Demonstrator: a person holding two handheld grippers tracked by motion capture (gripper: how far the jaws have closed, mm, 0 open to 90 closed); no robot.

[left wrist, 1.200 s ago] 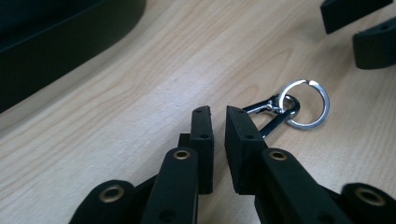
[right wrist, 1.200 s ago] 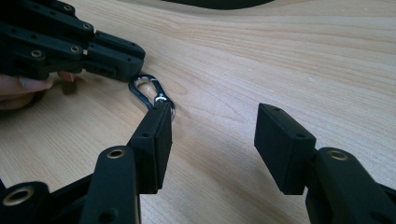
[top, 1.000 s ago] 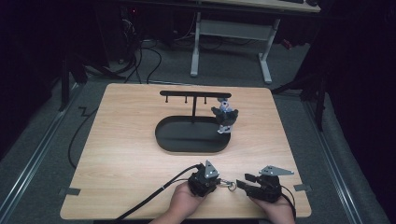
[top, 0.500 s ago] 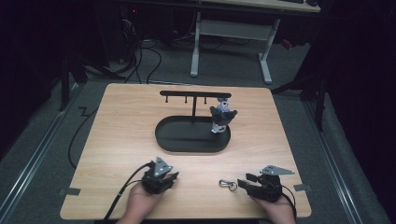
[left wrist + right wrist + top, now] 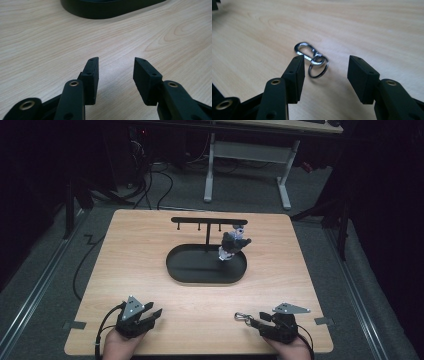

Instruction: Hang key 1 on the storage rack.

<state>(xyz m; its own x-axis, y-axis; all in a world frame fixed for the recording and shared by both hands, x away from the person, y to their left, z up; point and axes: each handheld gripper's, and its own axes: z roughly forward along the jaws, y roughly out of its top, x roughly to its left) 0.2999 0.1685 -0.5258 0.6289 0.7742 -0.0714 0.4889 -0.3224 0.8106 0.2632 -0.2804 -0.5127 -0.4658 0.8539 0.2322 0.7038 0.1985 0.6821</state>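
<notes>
Looking down from the high view, the left gripper (image 5: 156,312) rests at the near left of the wooden table (image 5: 150,250), the right gripper (image 5: 258,318) at the near right, with the key clip (image 5: 243,317) just off its tips. Well beyond both stands the black tray (image 5: 190,275).

Left gripper view: its jaws have just been opening and stand spread over bare wood.

Right gripper view: jaws spread, unpinched; the clip lies flat just ahead, its ring between their tips.
</notes>
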